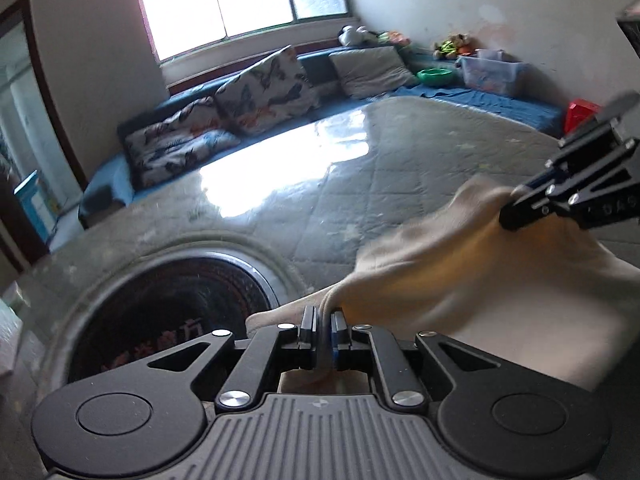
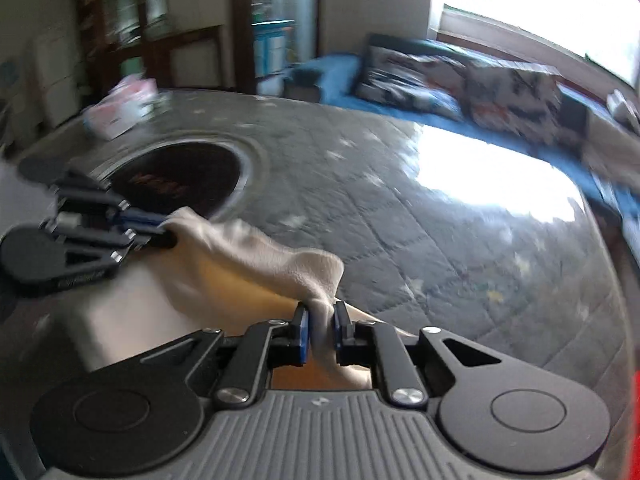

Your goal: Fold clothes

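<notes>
Garment: a cream cloth (image 1: 460, 264) hangs in the air between your two tools, above the grey quilted table (image 1: 400, 168); both views are blurred, so you cannot tell what kind of clothing it is.
Left gripper (image 1: 323, 320): clenched on one bunched corner of the cloth, which is squeezed between its blue pads.
Right gripper (image 2: 321, 318): likewise pinching a corner, the fabric pulled up through its closed fingers.
Edge between them: it sags slightly and is wrinkled near each pinch, so draw your hands apart until that edge runs straight before you lower it.
Landing spot: aim for the flat quilted area; the dark round inset (image 1: 172, 308) in the table lies just beside the left tool, so judge your drop to keep the hem off it.
Lowering: let the hanging end touch first, then lay the rest away from you, keeping both grips level.
Clutter: the pink and white packet (image 2: 120, 108) sits well apart at the far table edge.
</notes>
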A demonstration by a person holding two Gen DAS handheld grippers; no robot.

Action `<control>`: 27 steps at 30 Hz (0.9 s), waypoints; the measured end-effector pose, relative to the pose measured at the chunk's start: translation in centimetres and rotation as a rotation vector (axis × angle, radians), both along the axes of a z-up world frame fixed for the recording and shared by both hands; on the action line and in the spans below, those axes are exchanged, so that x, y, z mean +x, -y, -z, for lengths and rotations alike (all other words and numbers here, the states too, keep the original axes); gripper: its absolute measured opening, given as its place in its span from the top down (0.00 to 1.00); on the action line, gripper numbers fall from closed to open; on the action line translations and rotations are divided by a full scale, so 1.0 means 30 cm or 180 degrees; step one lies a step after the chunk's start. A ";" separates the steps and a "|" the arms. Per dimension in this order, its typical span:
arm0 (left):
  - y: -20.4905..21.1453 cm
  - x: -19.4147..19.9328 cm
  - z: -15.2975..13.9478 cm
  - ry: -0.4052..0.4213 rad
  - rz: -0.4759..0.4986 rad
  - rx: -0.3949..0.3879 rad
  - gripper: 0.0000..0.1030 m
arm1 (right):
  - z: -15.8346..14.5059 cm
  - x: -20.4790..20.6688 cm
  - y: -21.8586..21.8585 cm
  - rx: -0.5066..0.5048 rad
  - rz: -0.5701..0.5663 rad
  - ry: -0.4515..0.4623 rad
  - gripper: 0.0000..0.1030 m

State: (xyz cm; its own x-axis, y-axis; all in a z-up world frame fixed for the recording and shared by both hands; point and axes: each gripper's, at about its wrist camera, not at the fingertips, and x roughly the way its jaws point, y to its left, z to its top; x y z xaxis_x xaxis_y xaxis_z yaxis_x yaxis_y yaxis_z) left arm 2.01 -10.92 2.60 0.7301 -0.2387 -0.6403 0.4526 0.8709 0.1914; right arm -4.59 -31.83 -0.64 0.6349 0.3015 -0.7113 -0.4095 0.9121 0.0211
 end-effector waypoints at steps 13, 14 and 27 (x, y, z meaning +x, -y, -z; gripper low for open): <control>-0.051 0.023 -0.041 0.0050 -0.0234 -0.0215 0.74 | 0.002 -0.017 0.017 0.0329 0.0425 0.0202 0.77; -0.054 0.023 -0.048 0.0037 -0.0216 -0.0261 0.74 | -0.004 -0.022 0.009 0.0367 0.0382 0.0198 0.77; -0.089 -0.022 -0.031 -0.0118 -0.0286 -0.0402 0.70 | 0.107 0.054 -0.059 0.0254 0.0460 0.0074 0.78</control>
State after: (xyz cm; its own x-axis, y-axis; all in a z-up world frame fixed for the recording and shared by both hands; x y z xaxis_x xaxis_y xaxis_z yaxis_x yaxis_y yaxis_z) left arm 1.34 -8.26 3.53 0.7287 -0.2538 -0.6361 0.3766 0.9243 0.0626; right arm -2.98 -30.04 -3.86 0.6917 0.2608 -0.6735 -0.2754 0.9573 0.0879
